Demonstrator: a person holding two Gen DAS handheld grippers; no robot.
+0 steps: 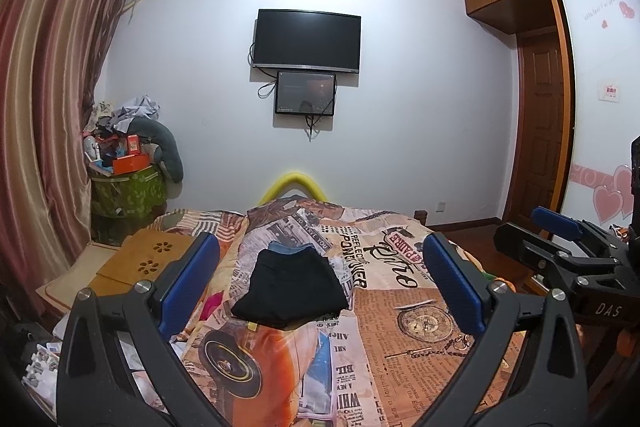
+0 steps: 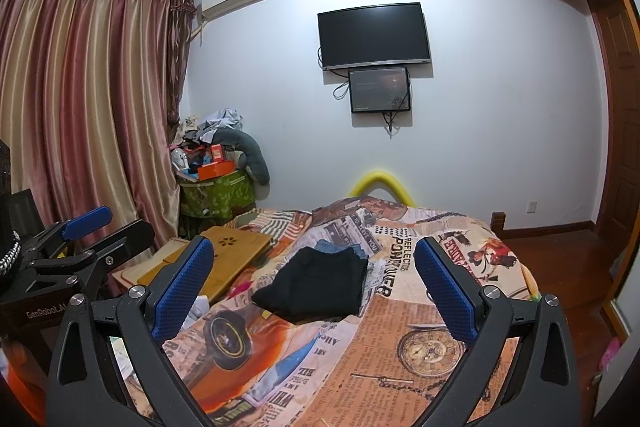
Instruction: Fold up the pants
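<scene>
Through the left wrist camera we see our left gripper (image 1: 320,283) held above the bed (image 1: 400,327), its blue-padded fingers (image 1: 454,283) spread wide with nothing between them. Beyond them the black pants (image 1: 292,293) lie folded into a compact stack on the printed bedspread, well apart from the pads, with a strip of blue denim (image 1: 290,247) peeking out from under their far edge. At the right edge of this view the right gripper (image 1: 560,247) shows from the side, its jaws parted and empty. On the far wall hang a dark television (image 1: 307,41) and a smaller screen (image 1: 305,93) just below it. Through the right wrist camera we see our right gripper (image 2: 314,283), its fingers (image 2: 446,287) likewise spread and holding nothing, above the bed (image 2: 400,339). The folded pants (image 2: 316,285) rest on the bedspread ahead, the denim (image 2: 340,249) at their far side. The left gripper (image 2: 92,239) appears at the left edge, open, beside the curtain (image 2: 88,99).
</scene>
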